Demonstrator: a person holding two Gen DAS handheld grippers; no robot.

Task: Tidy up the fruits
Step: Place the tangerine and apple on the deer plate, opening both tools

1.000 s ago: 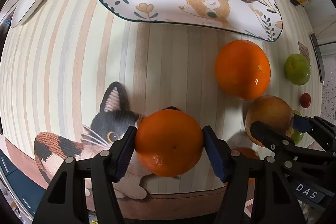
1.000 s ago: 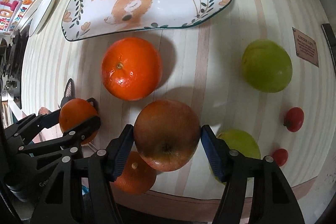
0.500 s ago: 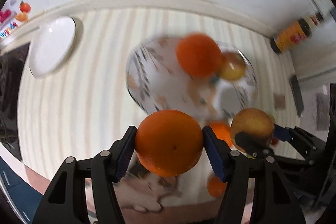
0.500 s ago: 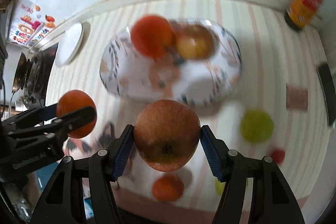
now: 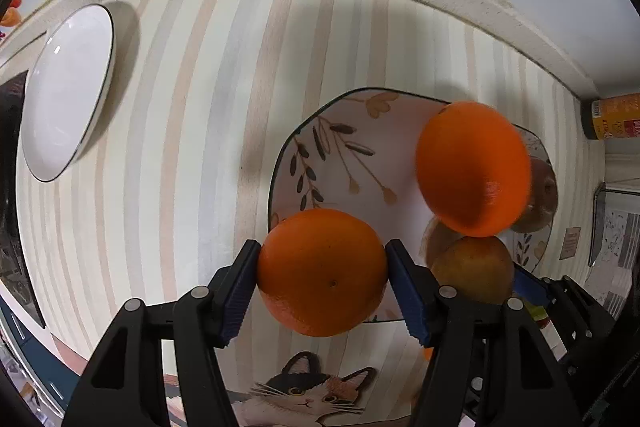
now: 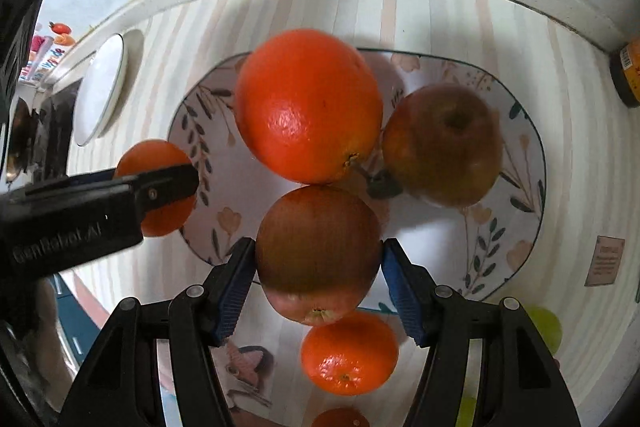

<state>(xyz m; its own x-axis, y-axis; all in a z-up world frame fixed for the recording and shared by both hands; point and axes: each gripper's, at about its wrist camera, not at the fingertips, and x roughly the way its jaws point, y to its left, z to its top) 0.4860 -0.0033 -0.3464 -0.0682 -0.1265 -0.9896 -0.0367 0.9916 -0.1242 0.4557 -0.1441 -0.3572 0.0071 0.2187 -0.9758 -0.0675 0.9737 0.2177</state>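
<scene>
- Left wrist view: the left claw point(image 5: 322, 273) is clamped on an orange point(image 5: 322, 271), blue pads pressing its two sides, held above the near left rim of the patterned plate point(image 5: 320, 147).
- Right wrist view: the right claw point(image 6: 318, 261) is clamped on a reddish-brown apple point(image 6: 318, 251), held over the near part of the patterned plate point(image 6: 512, 227).
- On that plate lie a large orange point(image 6: 308, 107) and a second apple point(image 6: 442, 145), side by side and touching or nearly so.
- Off the plate, on the near side, a small orange point(image 6: 349, 353) sits on the striped counter point(image 6: 580, 167); a green fruit point(image 6: 544, 327) lies to the near right of the plate.
- A white dish point(image 5: 66, 91) rests well to the left of the plate.
- A yellow-labelled bottle point(image 5: 614, 117) stands to the right of the plate, by the wall.
</scene>
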